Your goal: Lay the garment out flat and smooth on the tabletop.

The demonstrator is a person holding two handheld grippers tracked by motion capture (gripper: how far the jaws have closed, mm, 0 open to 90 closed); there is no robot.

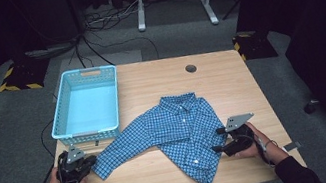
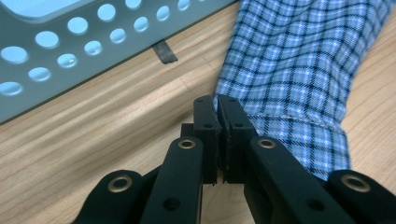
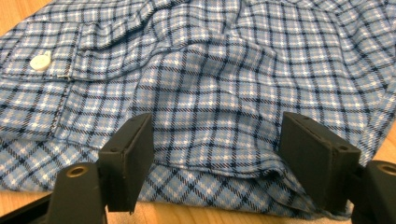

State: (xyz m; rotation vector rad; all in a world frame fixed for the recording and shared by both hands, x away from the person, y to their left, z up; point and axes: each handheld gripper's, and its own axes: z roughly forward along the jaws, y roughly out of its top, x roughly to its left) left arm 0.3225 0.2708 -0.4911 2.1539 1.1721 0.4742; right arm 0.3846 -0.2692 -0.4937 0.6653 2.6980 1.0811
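A blue checked shirt [image 1: 177, 124] lies spread on the wooden table [image 1: 166, 177], one sleeve stretched out to the left. My left gripper [image 1: 93, 160] is shut, its tips [image 2: 217, 105] touching the edge of that sleeve [image 2: 289, 70] just above the cuff. I cannot tell whether any cloth is caught between the jaws. My right gripper [image 1: 218, 140] is at the shirt's right edge and stands open. Its wide jaws [image 3: 219, 144] straddle a raised fold of the shirt [image 3: 210, 70] without pressing it. A white button [image 3: 40, 61] shows on the pocket.
A light blue perforated basket [image 1: 59, 107] stands on the table's far left corner, close behind the left gripper [image 2: 70, 56]. A strip of dark tape [image 2: 164, 51] lies by its base. A round cable hole [image 1: 191, 68] is near the far edge.
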